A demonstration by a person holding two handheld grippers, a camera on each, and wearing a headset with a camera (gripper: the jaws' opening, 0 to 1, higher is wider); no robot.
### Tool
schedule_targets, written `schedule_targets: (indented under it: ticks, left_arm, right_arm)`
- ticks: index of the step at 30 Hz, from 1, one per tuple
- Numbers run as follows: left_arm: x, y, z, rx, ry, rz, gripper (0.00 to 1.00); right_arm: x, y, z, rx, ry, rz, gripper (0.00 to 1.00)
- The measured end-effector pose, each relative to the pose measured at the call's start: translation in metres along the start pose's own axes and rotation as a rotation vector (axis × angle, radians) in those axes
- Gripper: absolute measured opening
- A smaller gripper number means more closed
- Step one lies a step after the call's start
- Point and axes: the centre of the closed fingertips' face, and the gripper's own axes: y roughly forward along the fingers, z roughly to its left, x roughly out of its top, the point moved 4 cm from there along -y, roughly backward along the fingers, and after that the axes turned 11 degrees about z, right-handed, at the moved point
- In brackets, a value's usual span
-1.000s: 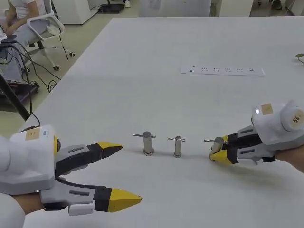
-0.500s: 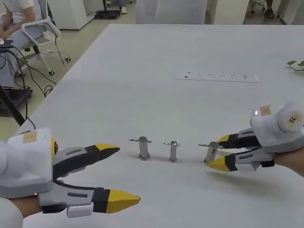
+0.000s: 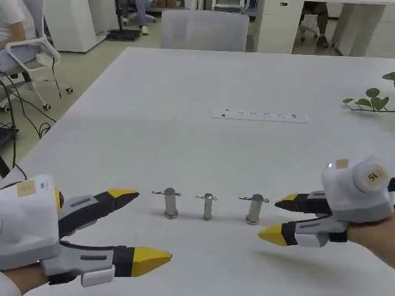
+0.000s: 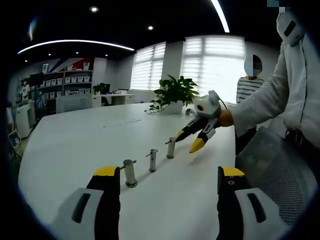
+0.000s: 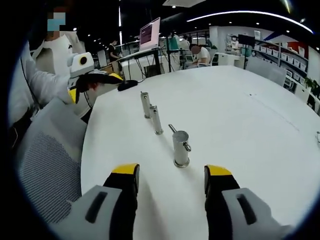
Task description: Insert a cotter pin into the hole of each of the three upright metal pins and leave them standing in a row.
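"Silver metal pins [image 3: 208, 208], three short round ones. Where do they stand?"

"They stand up straight in a row on the big white table [image 3: 185, 123], near the person. I see the left pin [image 3: 170, 206], the middle pin [image 3: 208, 209] and the right pin [image 3: 255, 211]."

"Does each one have a thin wire cotter pin [image 3: 165, 193]?"

"Yes. One pokes sideways through the top of each."

"What about the white left gripper [image 3: 148, 225] with black fingers and yellow tips?"

"Its fingers are spread wide and hold nothing. It sits to the left of the left pin, with a gap between."

"And the right gripper [image 3: 270, 217]?"

"Its fingers are apart too, with nothing in them. Its yellow tips are just right of the right pin and do not touch it."

"What else?"

"A long white power strip [image 3: 259, 115] lies farther away. A green leafy plant [image 3: 370, 102] is at the far right."
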Motion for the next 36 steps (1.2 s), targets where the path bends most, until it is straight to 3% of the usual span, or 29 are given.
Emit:
schedule_targets:
  ticks: [3,10,21,29,36]
  left_arm:
    - [0.000,-0.003,0.000,0.021,0.002,-0.007,0.83]
    - [-0.008,-0.011,-0.001,0.063,0.009,0.041,0.83]
    - [-0.008,-0.026,-0.002,0.132,-0.058,0.047,0.88]
    - [-0.009,-0.039,-0.008,0.171,-0.090,0.054,0.89]
    - [-0.014,-0.044,-0.013,0.191,-0.120,0.035,0.89]
  right_arm:
    - [-0.004,-0.004,0.010,-0.030,0.037,-0.011,0.65]
    - [-0.009,-0.020,0.024,-0.099,0.039,0.001,0.71]
    - [-0.019,-0.047,0.050,-0.127,0.061,0.004,0.79]
    - [-0.016,-0.063,0.065,-0.142,0.066,-0.041,0.83]
    - [-0.009,-0.072,0.079,-0.142,0.087,-0.106,0.84]
